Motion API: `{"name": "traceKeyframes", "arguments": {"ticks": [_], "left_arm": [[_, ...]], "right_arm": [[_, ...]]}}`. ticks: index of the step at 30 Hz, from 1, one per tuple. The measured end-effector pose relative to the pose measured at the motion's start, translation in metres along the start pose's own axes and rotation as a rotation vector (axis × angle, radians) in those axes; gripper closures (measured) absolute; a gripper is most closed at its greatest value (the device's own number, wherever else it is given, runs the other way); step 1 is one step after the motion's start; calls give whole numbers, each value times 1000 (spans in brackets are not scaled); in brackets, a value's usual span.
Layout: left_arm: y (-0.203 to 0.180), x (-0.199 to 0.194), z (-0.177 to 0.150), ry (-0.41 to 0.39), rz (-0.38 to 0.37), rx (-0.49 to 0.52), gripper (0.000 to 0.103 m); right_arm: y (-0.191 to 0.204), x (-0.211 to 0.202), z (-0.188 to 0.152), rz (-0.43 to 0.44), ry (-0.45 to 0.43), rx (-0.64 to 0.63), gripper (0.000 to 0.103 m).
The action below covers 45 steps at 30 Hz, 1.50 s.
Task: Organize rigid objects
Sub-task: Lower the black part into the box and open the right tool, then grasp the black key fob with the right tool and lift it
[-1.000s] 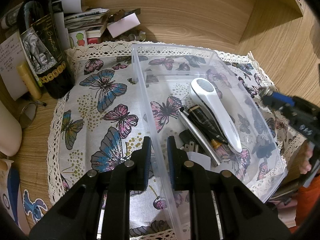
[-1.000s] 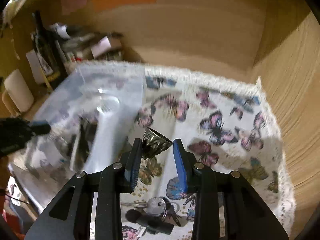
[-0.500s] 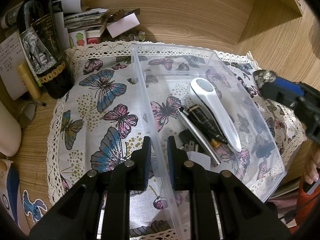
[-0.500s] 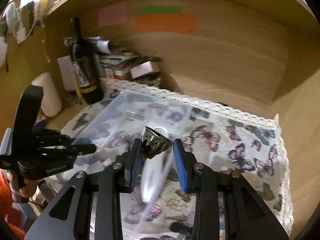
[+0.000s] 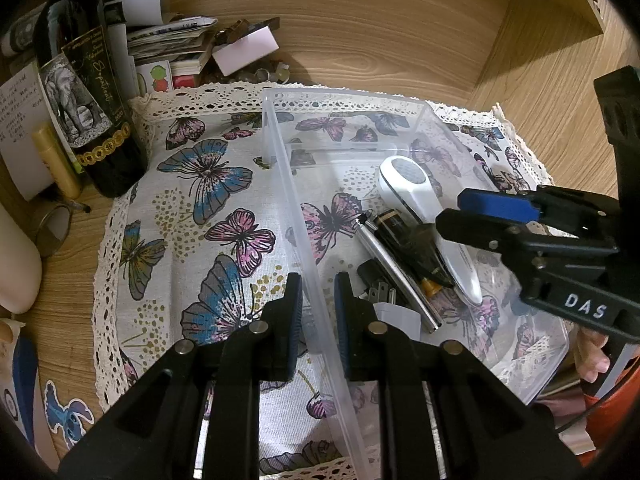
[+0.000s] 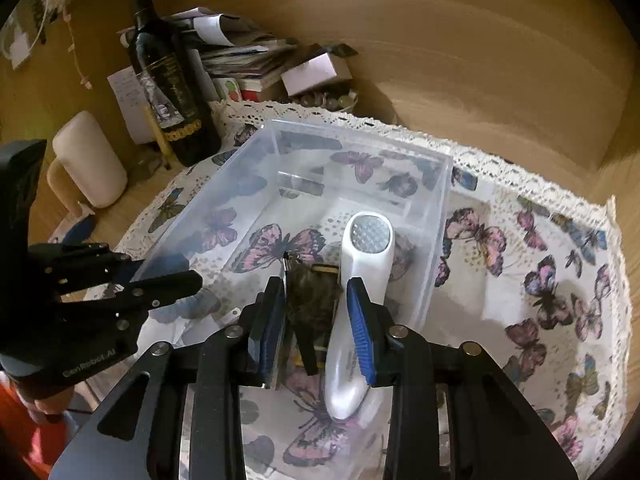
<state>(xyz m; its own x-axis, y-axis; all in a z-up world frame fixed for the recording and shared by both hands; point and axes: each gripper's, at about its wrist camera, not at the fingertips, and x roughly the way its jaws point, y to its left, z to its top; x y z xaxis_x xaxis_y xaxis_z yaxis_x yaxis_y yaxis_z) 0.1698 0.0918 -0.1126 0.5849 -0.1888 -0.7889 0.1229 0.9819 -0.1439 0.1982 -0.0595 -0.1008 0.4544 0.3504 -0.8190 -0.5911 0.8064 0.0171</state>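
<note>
A clear plastic bin [image 5: 280,152] [image 6: 360,136] sits on a butterfly cloth. My left gripper [image 5: 318,292] is shut on the bin's left wall. Inside lie a white handheld device [image 5: 420,200] [image 6: 360,280], a silver pen [image 5: 396,276], a dark pen [image 5: 404,240] and a plug adapter [image 5: 376,284]. My right gripper [image 6: 316,308] hovers over the bin with its jaws apart. A blurred small dark bell [image 6: 314,300] is between and below its fingers, falling or just released. The right gripper also shows in the left wrist view [image 5: 452,212].
A dark wine bottle [image 5: 88,92] [image 6: 168,76], stacked papers and a small box [image 5: 244,50] stand at the back left. A cream candle [image 6: 90,160] stands left. Wooden walls [image 5: 400,20] close the back and right. Butterfly cloth [image 6: 540,280] lies to the right of the bin.
My right gripper moved left over the bin, lowered and opened, letting go of the bell. My left gripper stayed clamped on the bin wall.
</note>
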Motion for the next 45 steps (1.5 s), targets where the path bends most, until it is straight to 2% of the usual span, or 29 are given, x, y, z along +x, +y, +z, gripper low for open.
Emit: {"name": "traceKeyframes", "arguments": {"ticks": [4,8,13,18,23,28,37,45], "left_arm": [[0,0,0,0,0,-1,88],[0,0,0,0,0,-1,88],[-2,1,1,-1,-1,1,88],[-3,1,1,-2,-1,1,88],[-3,1,1,-3,-1,2,88],[-3,1,2,-3,-2,3,88],[-3,1,2,-4,-2,4,88],[-3,1,2,-4,-3,4,88]], "right_arm": [[-3,-10,-1,-15,-27,8,64],[-6,-28,-1,-42,-71,12,63],[-18,-55,-8,-104,-122,31,59],[-33,-73,-25,-186,-134,59,54],[-50,-78,-49,-234,-91,105,51],[-62,-68,-74,-215,-14,167,40],[-60,-43,-107,-194,96,176,39],[-61,-29,-114,-176,130,197,39]]}}
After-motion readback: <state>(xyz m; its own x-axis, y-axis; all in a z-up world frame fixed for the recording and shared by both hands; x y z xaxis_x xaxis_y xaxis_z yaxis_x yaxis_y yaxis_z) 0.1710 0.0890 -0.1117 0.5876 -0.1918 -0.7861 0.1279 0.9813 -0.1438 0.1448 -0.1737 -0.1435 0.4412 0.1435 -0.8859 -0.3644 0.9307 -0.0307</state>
